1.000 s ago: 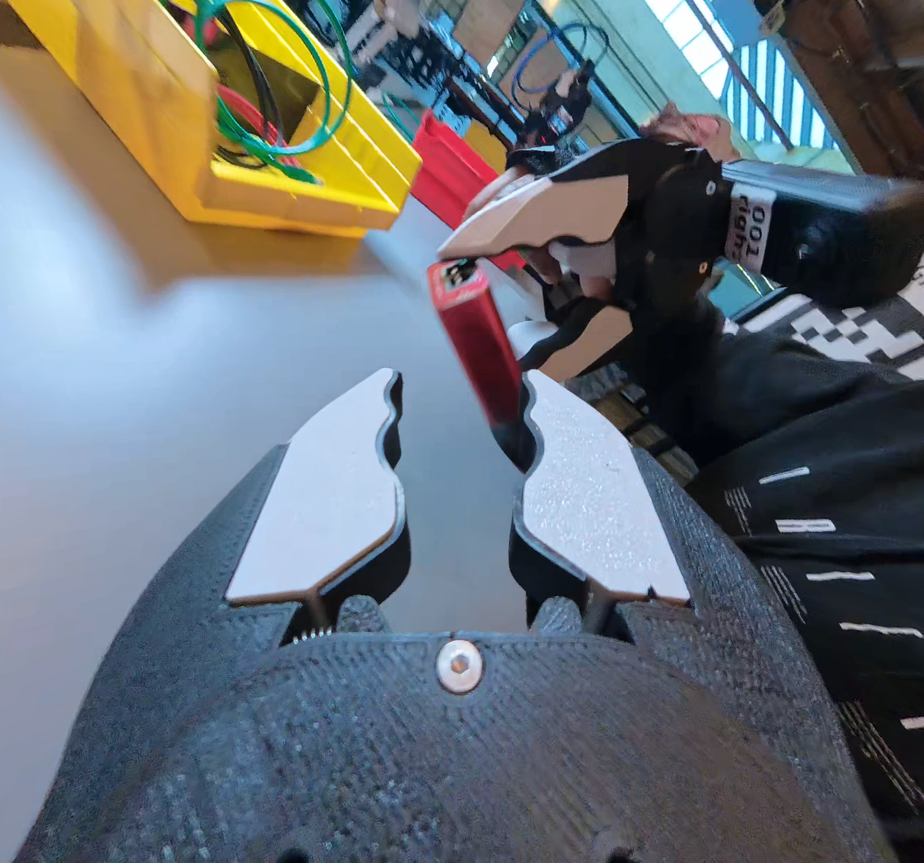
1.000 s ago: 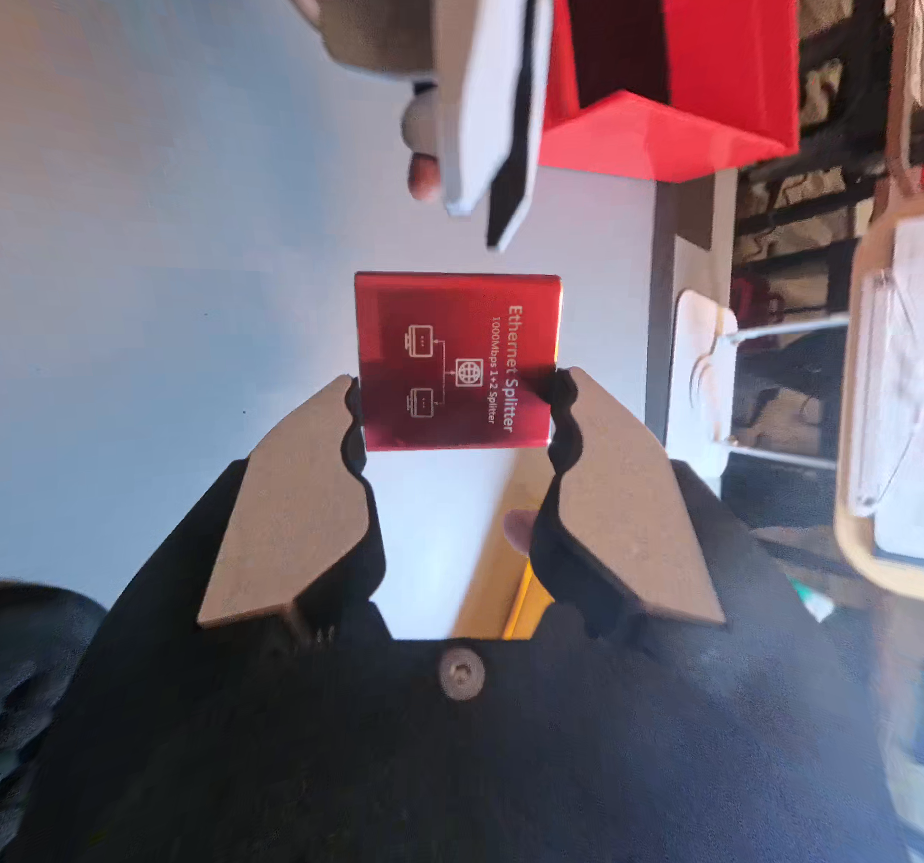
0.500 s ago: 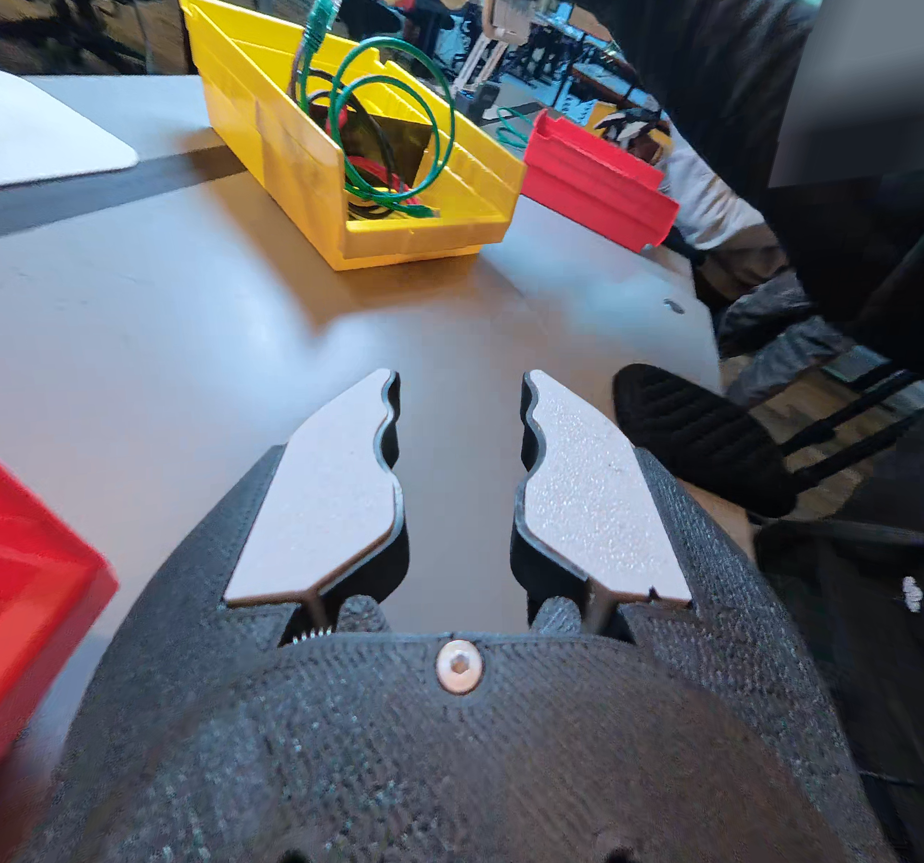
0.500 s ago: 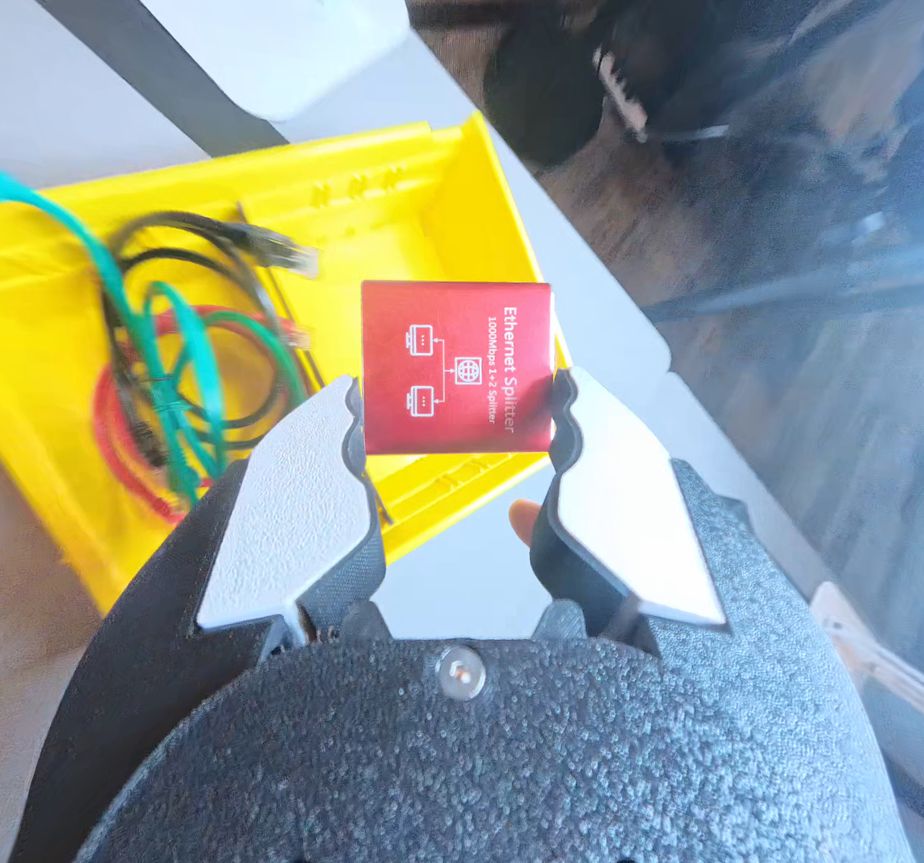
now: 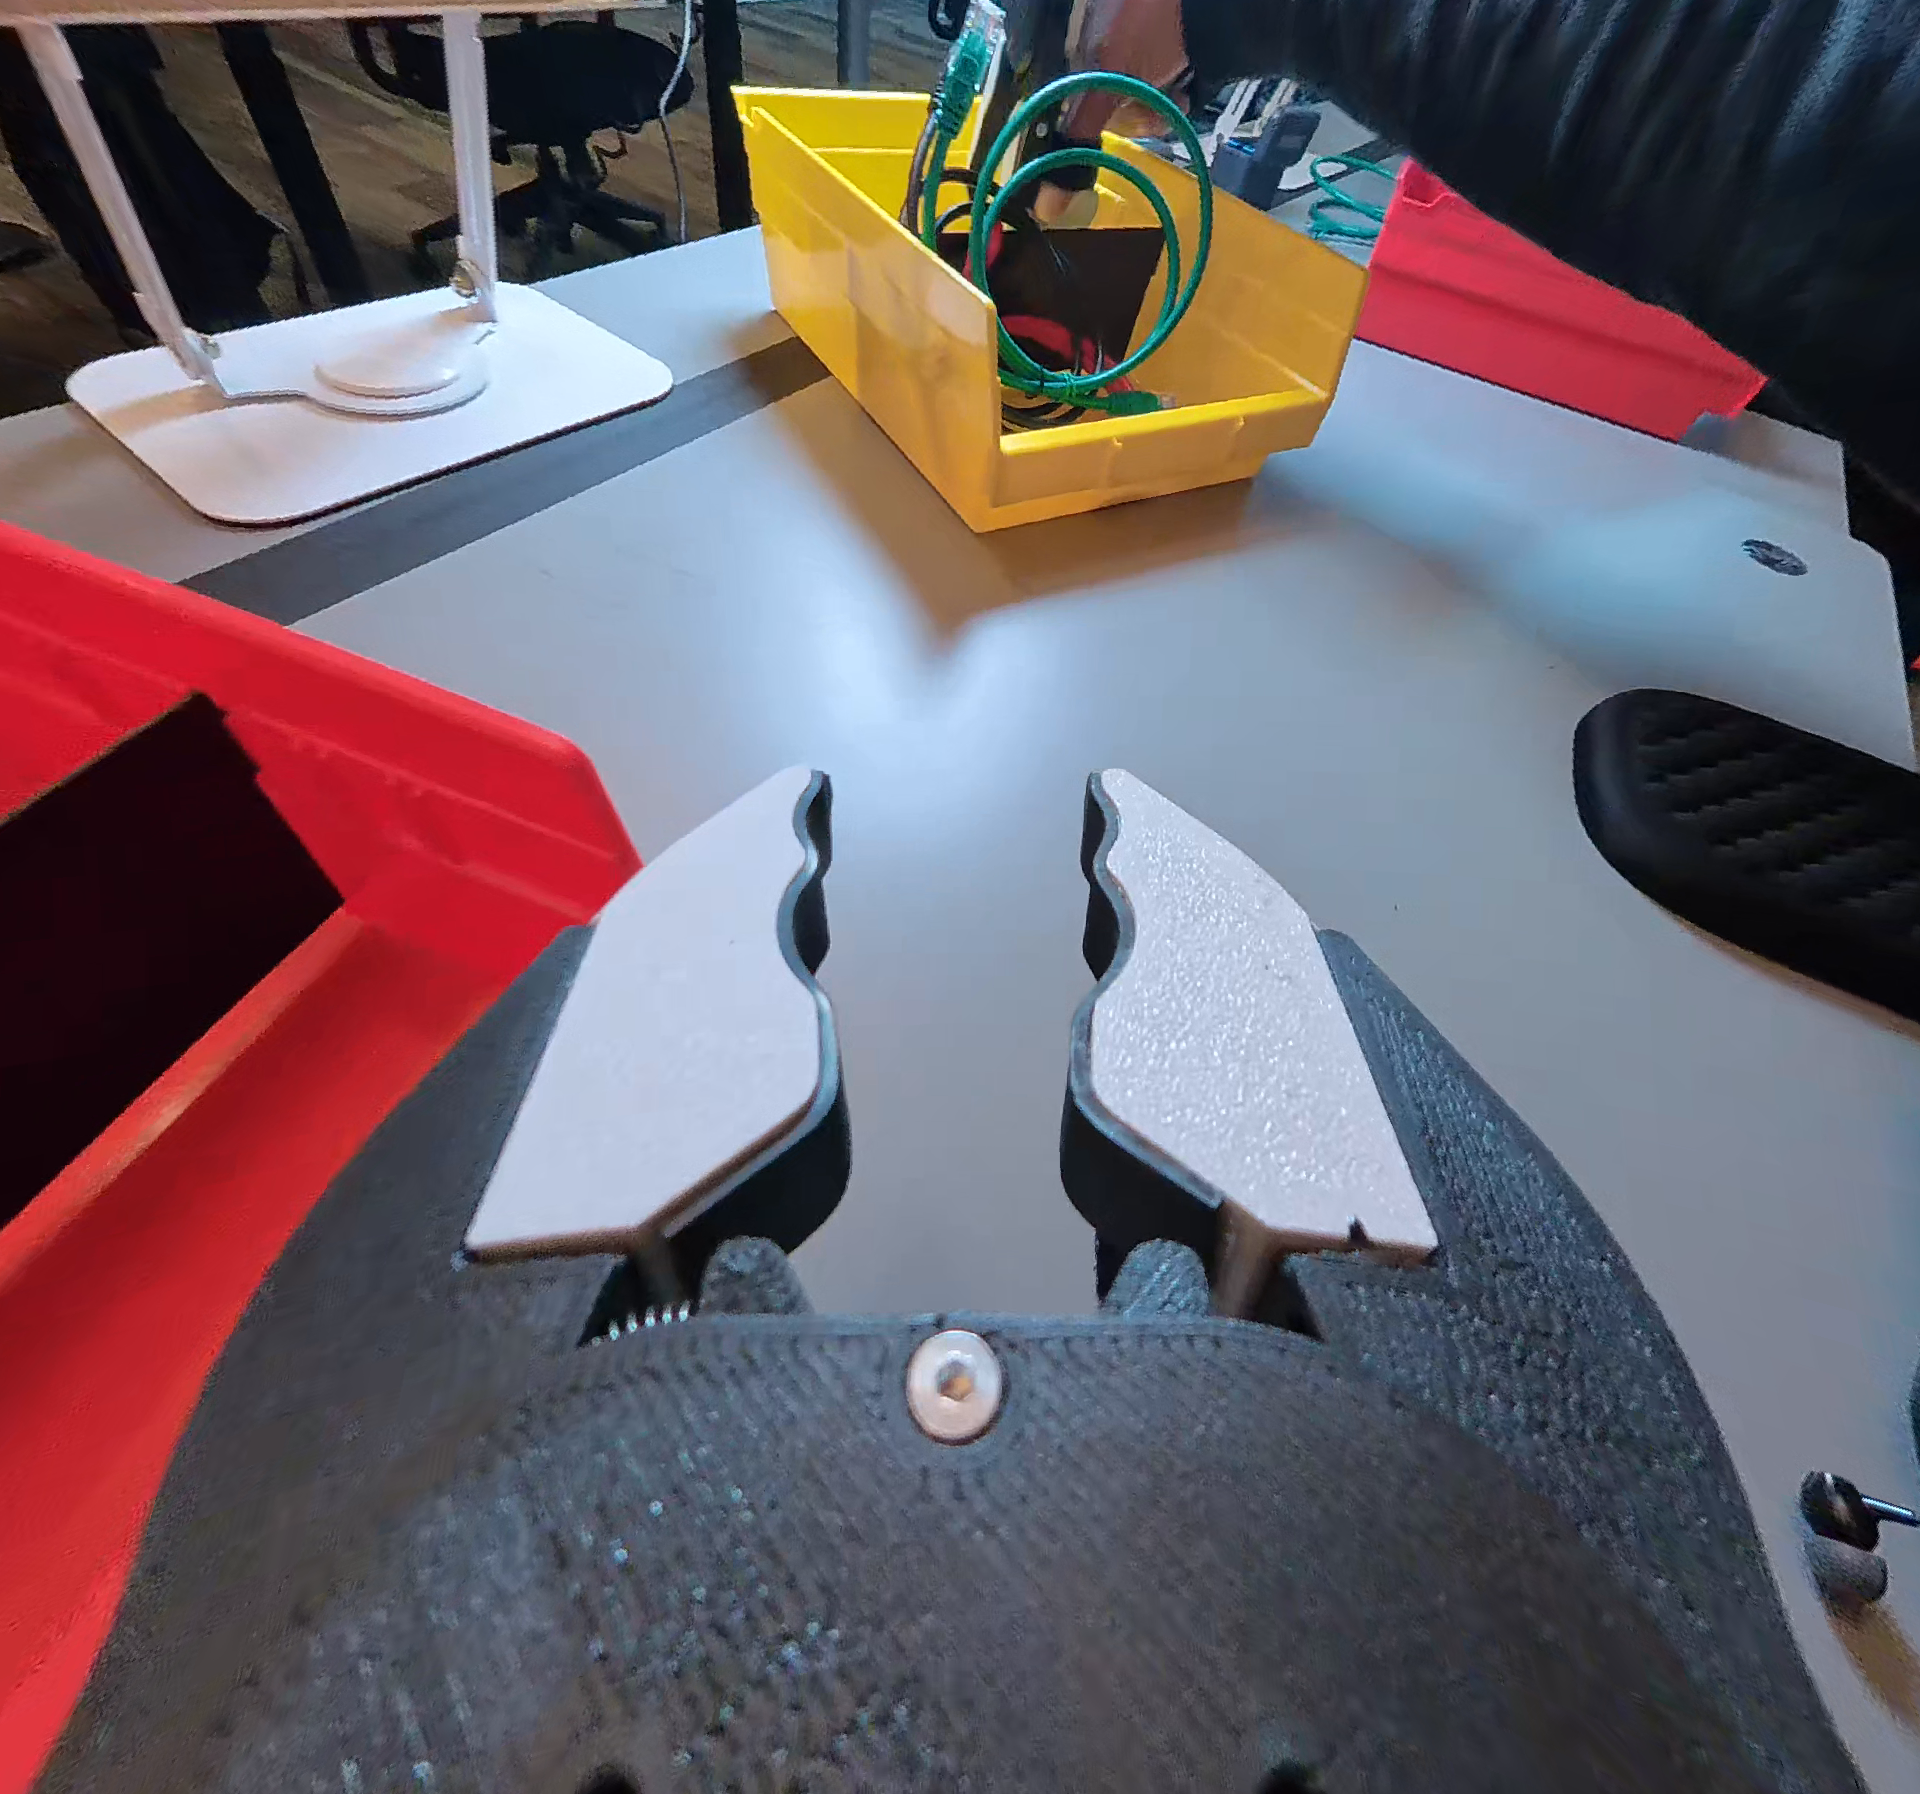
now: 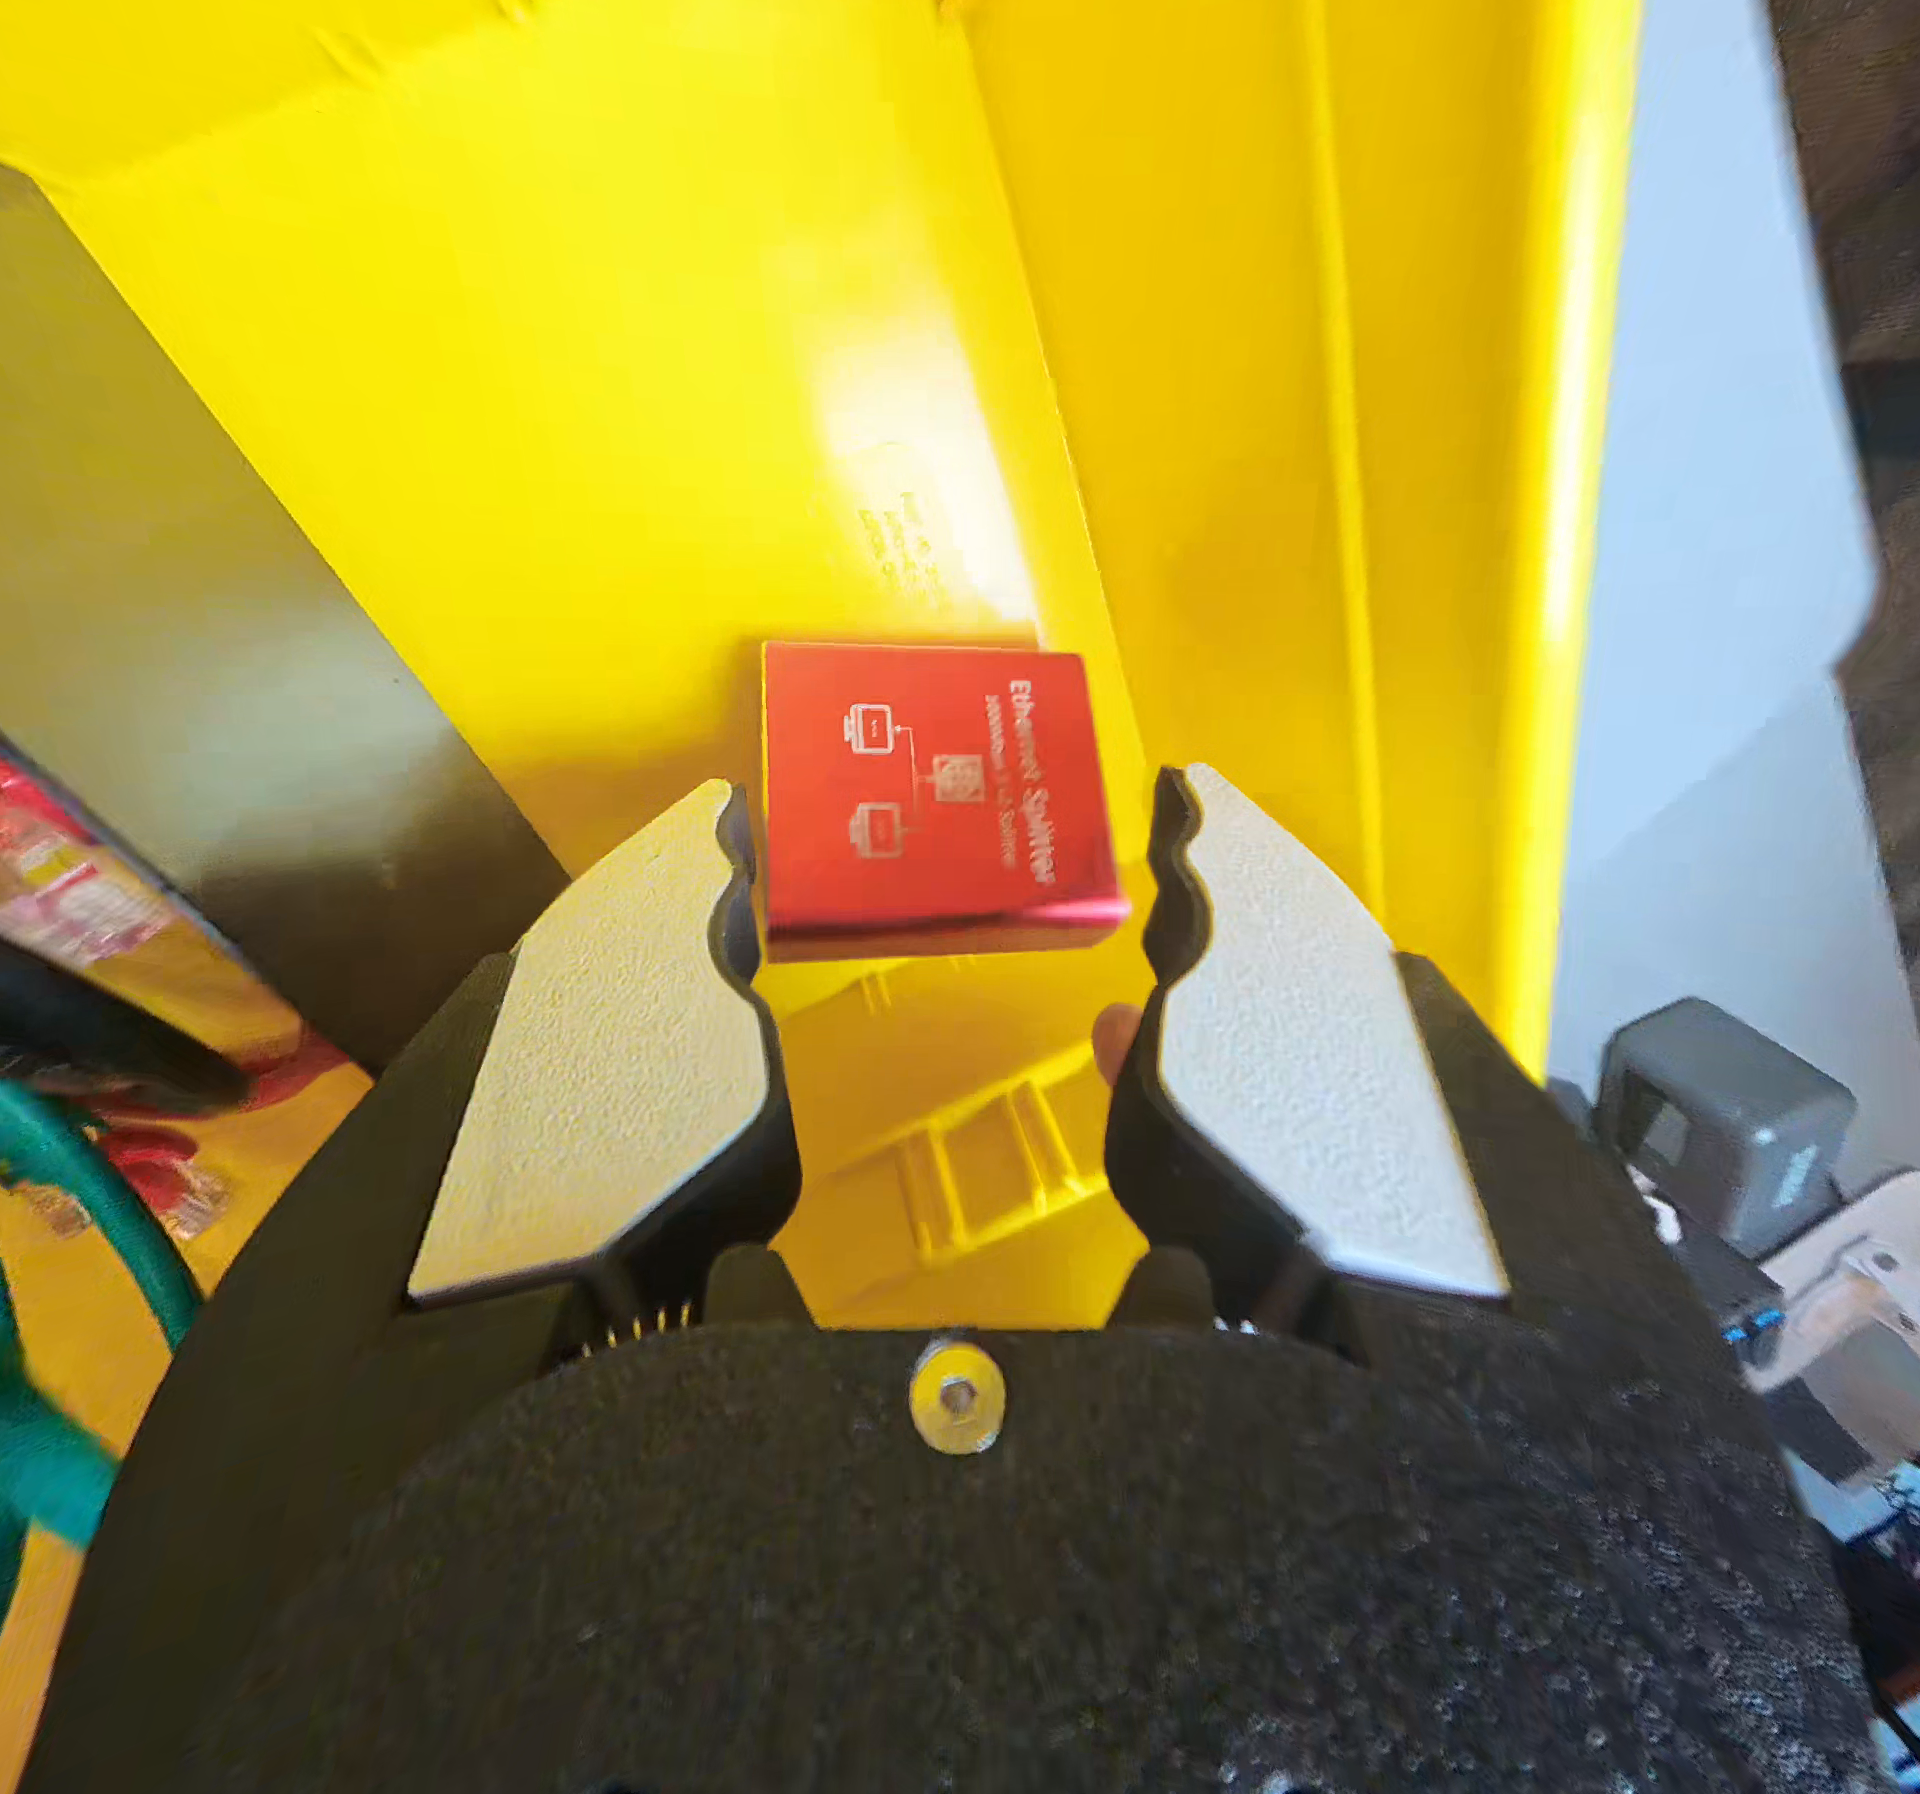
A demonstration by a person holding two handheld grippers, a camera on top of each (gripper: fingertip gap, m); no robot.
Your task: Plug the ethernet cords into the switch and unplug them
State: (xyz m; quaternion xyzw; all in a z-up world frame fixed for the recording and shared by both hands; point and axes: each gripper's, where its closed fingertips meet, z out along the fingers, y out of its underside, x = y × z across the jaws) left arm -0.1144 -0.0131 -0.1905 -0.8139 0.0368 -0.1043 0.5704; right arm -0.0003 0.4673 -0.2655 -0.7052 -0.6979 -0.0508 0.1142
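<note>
While parted, right tongs (image 6: 945, 871) bin-deep.

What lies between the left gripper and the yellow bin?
Only bare grey tabletop separates the left gripper from the yellow bin, as the left wrist view shows.

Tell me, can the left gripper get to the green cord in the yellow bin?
Probably yes. The left gripper is open and empty, with bare table between it and the yellow bin. The green cord loops above the rim, though a sleeve reaches in there.
</note>
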